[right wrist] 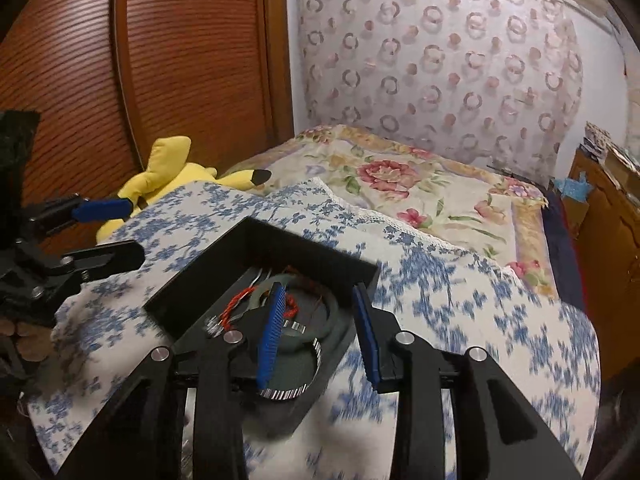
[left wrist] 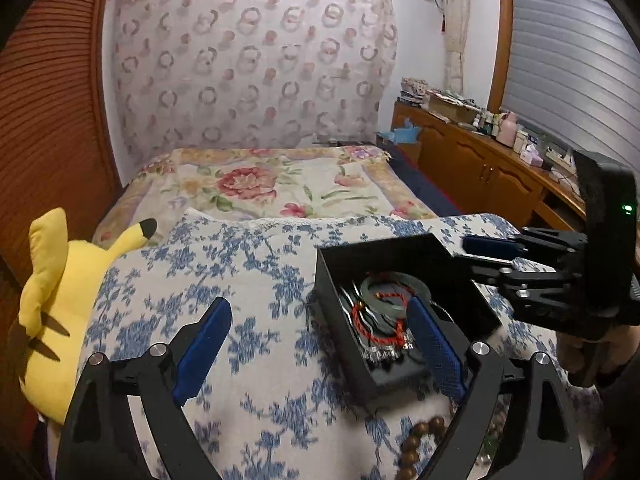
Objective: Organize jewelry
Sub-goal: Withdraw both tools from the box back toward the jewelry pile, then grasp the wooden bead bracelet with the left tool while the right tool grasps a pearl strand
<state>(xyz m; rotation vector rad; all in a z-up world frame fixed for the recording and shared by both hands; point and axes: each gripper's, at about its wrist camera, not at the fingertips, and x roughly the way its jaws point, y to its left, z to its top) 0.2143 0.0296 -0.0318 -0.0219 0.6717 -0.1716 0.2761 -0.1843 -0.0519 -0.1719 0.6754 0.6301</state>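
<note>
1. Two grippers are near one black box (left wrist: pixel 404 312) that sits on a blue flowered cloth (left wrist: pixel 260 360) on the bed.
2. The box is the landmark. It is a long open box with no lid on it. Seen from the left gripper's camera, its long side runs from near to far and leans a bit to the right.
3. The left gripper (left wrist: pixel 320 356) is wide apart and holds nothing. Its right finger is over the near end of the box, and its left finger is out over the cloth, to the left of the box.
4. The right gripper (right wrist: pixel 324 336) is also apart and holds nothing. It looks like it straddles the right wall of the box, one finger inside and one outside, so I think it is the closer one.
5. Inside the box lie a pale green bangle (left wrist: pixel 394 290), a red cord bracelet (left wrist: pixel 380 320), and some shiny silver pieces (right wrist: pixel 286 394), all piled together.
6. Brown wooden beads (left wrist: pixel 424 440) lie on the cloth just in front of the near end of the box. They are still outside, so I think they go in next.
7. The left gripper is nearer to those beads.
</note>
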